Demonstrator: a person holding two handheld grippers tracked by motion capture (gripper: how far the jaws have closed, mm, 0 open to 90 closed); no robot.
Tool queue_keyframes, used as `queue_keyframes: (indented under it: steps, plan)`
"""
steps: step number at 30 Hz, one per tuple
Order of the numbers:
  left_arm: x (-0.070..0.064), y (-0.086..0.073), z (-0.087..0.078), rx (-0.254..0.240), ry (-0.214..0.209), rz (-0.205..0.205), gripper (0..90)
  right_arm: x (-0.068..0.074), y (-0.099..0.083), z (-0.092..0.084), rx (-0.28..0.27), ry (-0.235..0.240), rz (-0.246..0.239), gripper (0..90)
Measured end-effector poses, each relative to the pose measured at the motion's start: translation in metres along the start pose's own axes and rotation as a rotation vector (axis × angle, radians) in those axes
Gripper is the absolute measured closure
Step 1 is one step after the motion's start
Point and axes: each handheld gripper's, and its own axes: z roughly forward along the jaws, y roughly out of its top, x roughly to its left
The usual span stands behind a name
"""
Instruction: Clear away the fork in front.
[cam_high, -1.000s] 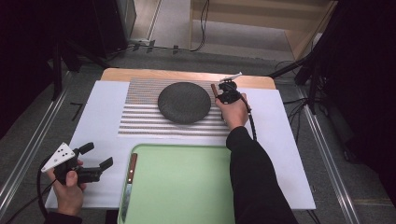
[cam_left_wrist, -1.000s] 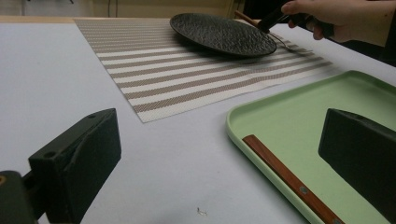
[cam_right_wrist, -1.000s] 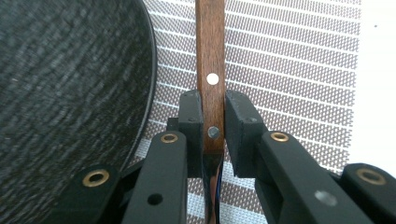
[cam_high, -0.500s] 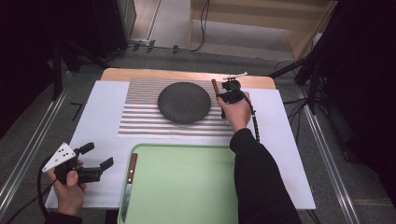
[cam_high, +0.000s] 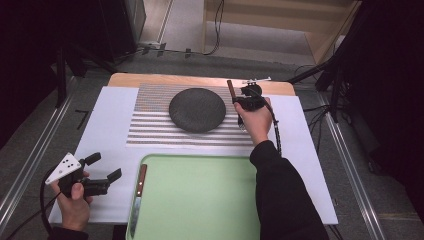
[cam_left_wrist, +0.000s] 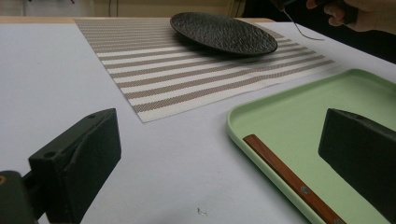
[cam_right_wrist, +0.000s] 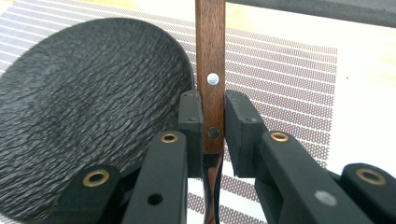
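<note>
In the high view the right gripper sits right of centre in the upper half of the frame, just beside the right edge of the round black textured plate, and holds a wooden-handled utensil whose brown handle sticks up and to the left from the hand. The right gripper view gives the detail that view lacks: the two black jaws are clamped on the riveted brown handle, which rises straight up the middle of the frame, a dark metal part hangs below the pads, and the plate lies to the left on the brown-and-white striped placemat.

The left gripper is at the lower left of the high view, over the white table cover, its jaws apart with nothing between them. The left gripper view looks between those open jaws and shows the pale green tray at right. A second wooden-handled knife lies along the tray's near rim; in the high view its blade runs down the tray's left edge.
</note>
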Motion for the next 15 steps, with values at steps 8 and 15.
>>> queue_keyframes:
  steps: [8, 15]
  plan:
    - [-0.001, 0.0, 0.0, 0.002, 0.002, 0.011, 0.0, 0.0, -0.006, -0.017, -0.052, 0.023, -0.007, 76.3]
    - [-0.001, 0.0, 0.0, 0.003, 0.006, 0.019, 0.0, 0.003, -0.014, -0.029, -0.083, 0.049, -0.021, 76.3]
